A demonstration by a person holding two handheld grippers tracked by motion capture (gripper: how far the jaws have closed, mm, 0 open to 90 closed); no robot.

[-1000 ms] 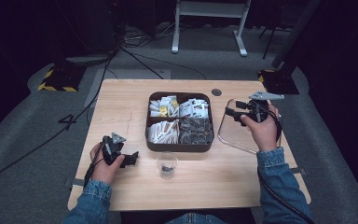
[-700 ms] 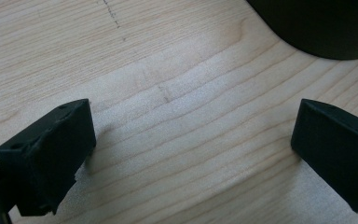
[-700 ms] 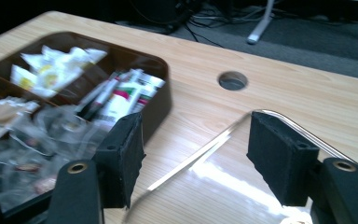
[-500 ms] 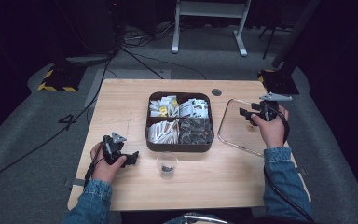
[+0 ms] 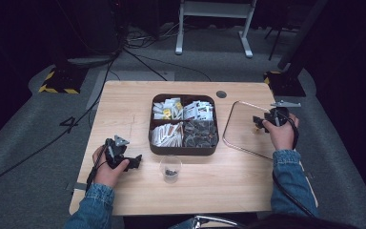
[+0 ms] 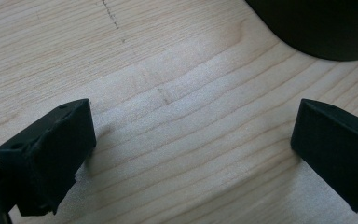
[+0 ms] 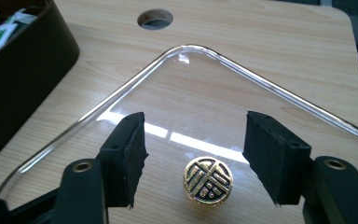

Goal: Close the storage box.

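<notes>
right gripper moved right, fingers apart over lid knob; left gripper fingers apart.

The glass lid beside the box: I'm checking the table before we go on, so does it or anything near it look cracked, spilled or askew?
Nothing stands out. The glass lid lies flat and uncracked on the table, apart from the box. The right gripper is open around its gold knob. The small cup stands upright, nothing spilled.
</notes>
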